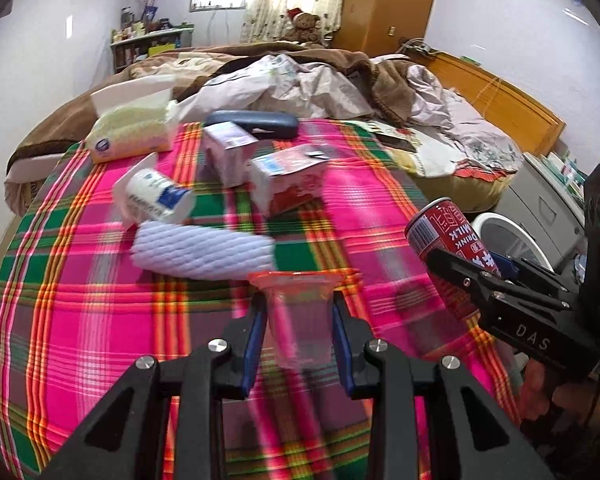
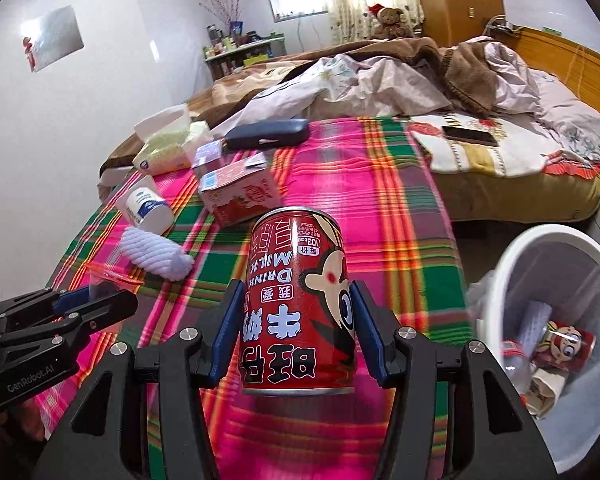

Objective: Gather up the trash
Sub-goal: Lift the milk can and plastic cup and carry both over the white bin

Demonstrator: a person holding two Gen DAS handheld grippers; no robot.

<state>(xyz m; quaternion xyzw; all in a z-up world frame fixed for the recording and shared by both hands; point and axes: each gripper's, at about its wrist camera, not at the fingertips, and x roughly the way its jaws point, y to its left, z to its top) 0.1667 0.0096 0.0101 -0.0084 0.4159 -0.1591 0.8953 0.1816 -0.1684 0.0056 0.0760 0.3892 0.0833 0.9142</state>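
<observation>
My left gripper [image 1: 300, 320] is shut on a clear plastic cup with an orange rim [image 1: 296, 300], held above the plaid cloth; it also shows in the right wrist view [image 2: 104, 284]. My right gripper [image 2: 296, 320] is shut on a red milk drink can [image 2: 298, 300], held upside down above the bed's edge; the can shows at the right of the left wrist view [image 1: 448, 256]. A white trash bin [image 2: 512, 272] with a can and scraps inside stands on the floor to the right. Two cartons [image 1: 288, 180] [image 1: 226, 152] and a paper cup [image 1: 156, 196] lie on the cloth.
A white knitted roll [image 1: 200, 250], a tissue pack [image 1: 132, 132] and a dark blue case [image 1: 252, 122] lie on the plaid cloth [image 1: 100, 320]. A phone [image 2: 470, 134] rests on a pillow. Rumpled blankets [image 2: 380, 76] cover the far bed. A wooden headboard [image 1: 492, 96] is at right.
</observation>
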